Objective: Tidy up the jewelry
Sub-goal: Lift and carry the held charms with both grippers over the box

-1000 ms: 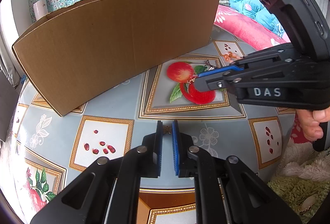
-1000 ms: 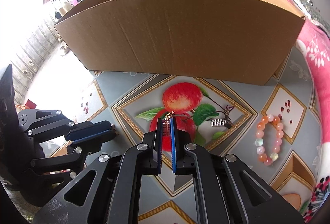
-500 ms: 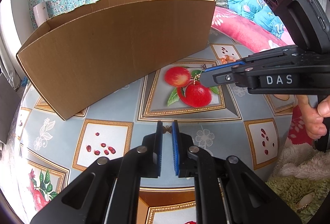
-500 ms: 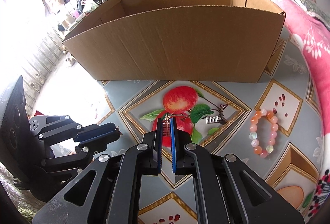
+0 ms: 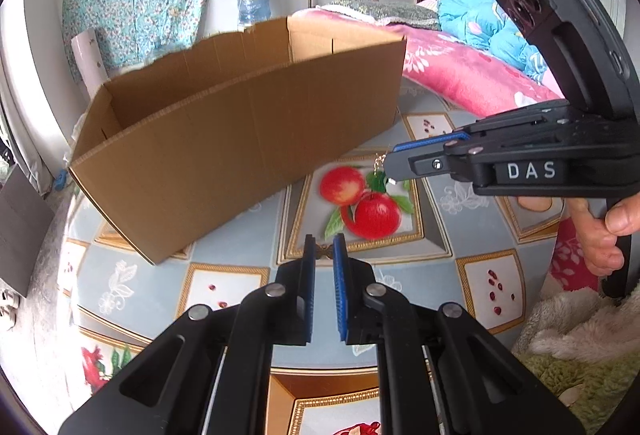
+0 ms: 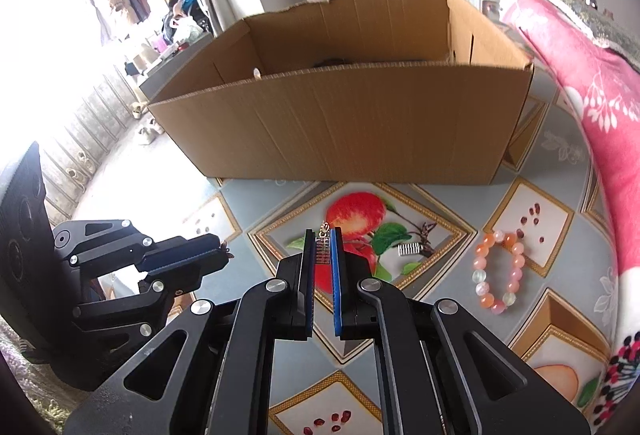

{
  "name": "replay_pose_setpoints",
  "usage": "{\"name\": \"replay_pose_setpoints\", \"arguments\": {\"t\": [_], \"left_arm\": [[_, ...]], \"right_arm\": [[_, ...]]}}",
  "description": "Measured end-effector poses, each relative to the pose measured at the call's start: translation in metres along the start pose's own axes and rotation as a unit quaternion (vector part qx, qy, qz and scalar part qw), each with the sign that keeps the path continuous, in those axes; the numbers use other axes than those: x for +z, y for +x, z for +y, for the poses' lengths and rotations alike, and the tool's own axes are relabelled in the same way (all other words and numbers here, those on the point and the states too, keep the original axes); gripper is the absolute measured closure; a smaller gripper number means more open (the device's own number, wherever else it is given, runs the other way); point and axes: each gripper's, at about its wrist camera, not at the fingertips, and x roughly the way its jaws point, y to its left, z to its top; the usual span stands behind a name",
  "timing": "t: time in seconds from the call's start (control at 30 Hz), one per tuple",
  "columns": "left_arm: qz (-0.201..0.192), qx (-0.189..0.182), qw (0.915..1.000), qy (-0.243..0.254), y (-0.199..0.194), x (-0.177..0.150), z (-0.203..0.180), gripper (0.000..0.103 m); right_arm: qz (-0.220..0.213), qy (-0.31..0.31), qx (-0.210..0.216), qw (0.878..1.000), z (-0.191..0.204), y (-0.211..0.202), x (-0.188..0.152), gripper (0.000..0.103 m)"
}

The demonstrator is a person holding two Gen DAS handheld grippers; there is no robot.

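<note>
1. Right wrist view: a small silver earring (image 6: 322, 249), ribbed with a little hook on top, is clamped upright between the pads of the right gripper (image 6: 322, 255) at the centre of the frame, its long axis along the fingers.
2. Left gripper (image 6: 224, 255) reaches in from the lower left of that frame. It is clenched on a tiny gold-brown piece (image 5: 322, 252), too small to tell what kind; in the left wrist view that piece sits at the fingertips, lower centre.
3. Straight beyond both grippers, in the upper middle of each frame, stands the open cardboard box (image 6: 352, 123). Its near wall rises between the held pieces and its inside, so I judge each gripper must clear that rim before letting go. The right gripper looks nearer the box.
4. On the fruit-patterned table (image 6: 532, 219) lie a matching silver earring (image 6: 410, 249), centre right, and a pink bead bracelet (image 6: 496, 271) further right, both well apart from the grippers.
5. A hand (image 5: 600, 231) holds the right gripper's handle at the right edge of the left wrist view.
</note>
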Motion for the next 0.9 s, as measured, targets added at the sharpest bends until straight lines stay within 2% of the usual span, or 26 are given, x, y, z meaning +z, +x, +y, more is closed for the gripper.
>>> {"name": "replay_pose_setpoints", "arguments": {"t": [0.1, 0.27, 0.5, 0.63, 0.8, 0.9], "left_arm": [[-0.017, -0.001, 0.9999, -0.003, -0.012, 0.011, 0.004, 0.095], [-0.060, 0.017, 0.9979, 0.016, -0.034, 0.036, 0.008, 0.095], [-0.108, 0.037, 0.9933, 0.018, -0.046, 0.078, 0.023, 0.095], [-0.095, 0.037, 0.9947, -0.004, -0.027, 0.102, 0.044, 0.095], [-0.070, 0.028, 0.9964, -0.039, -0.006, 0.115, 0.069, 0.095], [-0.067, 0.027, 0.9962, -0.049, 0.000, 0.115, 0.076, 0.095]], "right_arm": [[-0.020, -0.011, 0.004, 1.000, 0.002, -0.014, 0.005, 0.098], [-0.058, -0.023, 0.015, 0.998, 0.004, -0.033, 0.017, 0.098], [-0.135, -0.044, 0.025, 0.990, 0.000, -0.061, 0.053, 0.100], [-0.155, -0.050, 0.020, 0.986, -0.007, -0.057, 0.077, 0.100], [-0.145, -0.042, 0.021, 0.988, -0.022, -0.044, 0.093, 0.100], [-0.130, -0.037, 0.040, 0.990, -0.030, -0.046, 0.087, 0.092]]}}
